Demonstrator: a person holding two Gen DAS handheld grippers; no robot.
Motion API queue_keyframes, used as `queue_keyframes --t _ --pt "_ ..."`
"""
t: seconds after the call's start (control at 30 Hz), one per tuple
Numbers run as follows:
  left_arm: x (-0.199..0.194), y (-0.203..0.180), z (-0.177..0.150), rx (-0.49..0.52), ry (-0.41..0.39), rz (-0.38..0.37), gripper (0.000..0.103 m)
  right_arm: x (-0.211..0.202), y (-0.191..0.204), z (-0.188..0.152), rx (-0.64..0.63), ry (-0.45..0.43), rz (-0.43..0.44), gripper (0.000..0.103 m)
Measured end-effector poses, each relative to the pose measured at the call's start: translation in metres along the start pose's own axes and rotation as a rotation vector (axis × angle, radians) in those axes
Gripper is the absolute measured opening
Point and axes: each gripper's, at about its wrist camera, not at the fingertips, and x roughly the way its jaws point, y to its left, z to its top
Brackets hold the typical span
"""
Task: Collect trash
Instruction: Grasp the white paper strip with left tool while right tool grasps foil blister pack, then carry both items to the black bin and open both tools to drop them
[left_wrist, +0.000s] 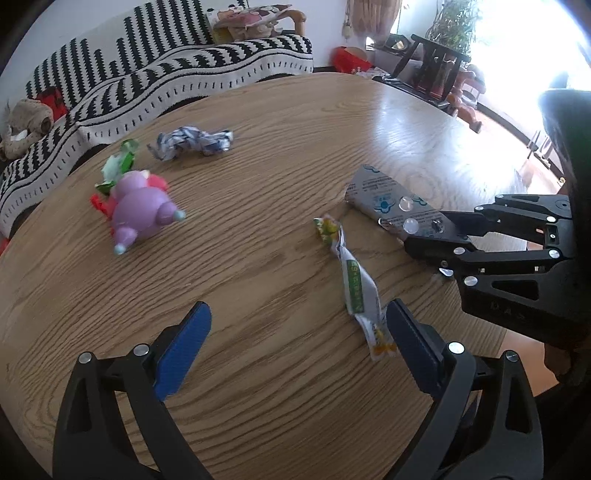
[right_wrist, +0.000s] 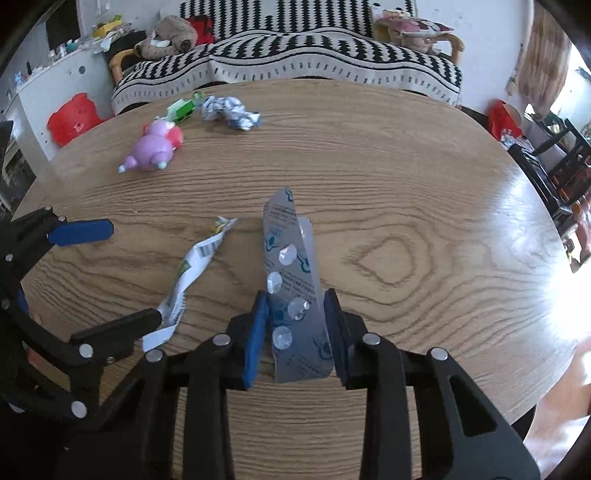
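A silver blister pack stands bent between the blue pads of my right gripper, which is shut on its near end; its far end rests on the round wooden table. The left wrist view shows the same right gripper on the blister pack. A twisted white-and-green wrapper lies flat just inside the right finger of my open left gripper, which holds nothing. Seen from the right wrist, the left gripper straddles that wrapper.
A crumpled blue-and-white wrapper, a green wrapper and a purple toy pig lie at the table's far left. A sofa with a black-and-white striped blanket stands behind the table. Dark chairs stand at the right.
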Motion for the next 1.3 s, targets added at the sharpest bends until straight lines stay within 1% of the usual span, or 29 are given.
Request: queue_keyframes --t 0.13,0.2,0.27,0.33,0.37,0.47,0.53,0.57,0.6,0.63,0.8,0.9,1.0,1.07,1.2,1.3 --pt "0.009 -0.011 0.01 -0.015 -0.005 -0.009 0.093 -0.012 -0.016 -0.002 0.05 -0.024 0.001 0.031" --pt "0.012 -0.017 0.013 -0.011 -0.012 0.0 0.093 -0.02 -0.022 -0.003 0.064 -0.035 0.001 0.031" --pt "0.016 -0.025 0.013 0.004 -0.008 0.017 0.09 -0.027 -0.026 -0.004 0.07 -0.045 -0.001 0.031" --pt "0.021 -0.033 0.013 0.022 0.004 0.025 0.077 -0.033 -0.03 -0.006 0.075 -0.052 -0.007 0.031" --pt "0.022 -0.035 0.013 0.025 0.006 0.026 0.075 -0.036 -0.034 -0.009 0.079 -0.055 -0.01 0.031" --pt "0.021 -0.044 0.016 0.022 -0.01 0.028 0.056 -0.046 -0.046 -0.015 0.098 -0.066 -0.018 0.031" --pt "0.021 -0.048 0.019 0.02 -0.007 0.03 0.034 -0.051 -0.055 -0.019 0.112 -0.071 -0.023 0.031" --pt "0.021 -0.05 0.02 0.015 -0.005 0.035 0.026 -0.055 -0.062 -0.022 0.125 -0.075 -0.031 0.031" --pt "0.022 -0.052 0.022 0.012 -0.002 0.043 0.016 -0.058 -0.069 -0.025 0.137 -0.08 -0.038 0.031" --pt "0.023 -0.054 0.024 0.01 0.003 0.048 0.013 -0.061 -0.077 -0.029 0.151 -0.083 -0.043 0.031" --pt "0.021 -0.072 0.036 -0.01 -0.012 0.054 0.013 -0.081 -0.116 -0.046 0.228 -0.108 -0.073 0.031" --pt "0.016 -0.095 0.05 -0.005 -0.027 0.016 0.013 -0.095 -0.147 -0.061 0.293 -0.123 -0.1 0.031" --pt "0.012 -0.13 0.064 0.018 -0.057 -0.032 0.013 -0.11 -0.18 -0.078 0.365 -0.142 -0.125 0.031" --pt "0.011 -0.161 0.071 0.045 -0.071 -0.079 0.013 -0.121 -0.203 -0.092 0.418 -0.154 -0.147 0.031" --pt "0.015 -0.223 0.077 0.109 -0.073 -0.174 0.013 -0.142 -0.26 -0.126 0.543 -0.143 -0.215 0.031" --pt "0.02 -0.277 0.076 0.186 -0.083 -0.244 0.013 -0.153 -0.292 -0.153 0.621 -0.136 -0.264 0.031"
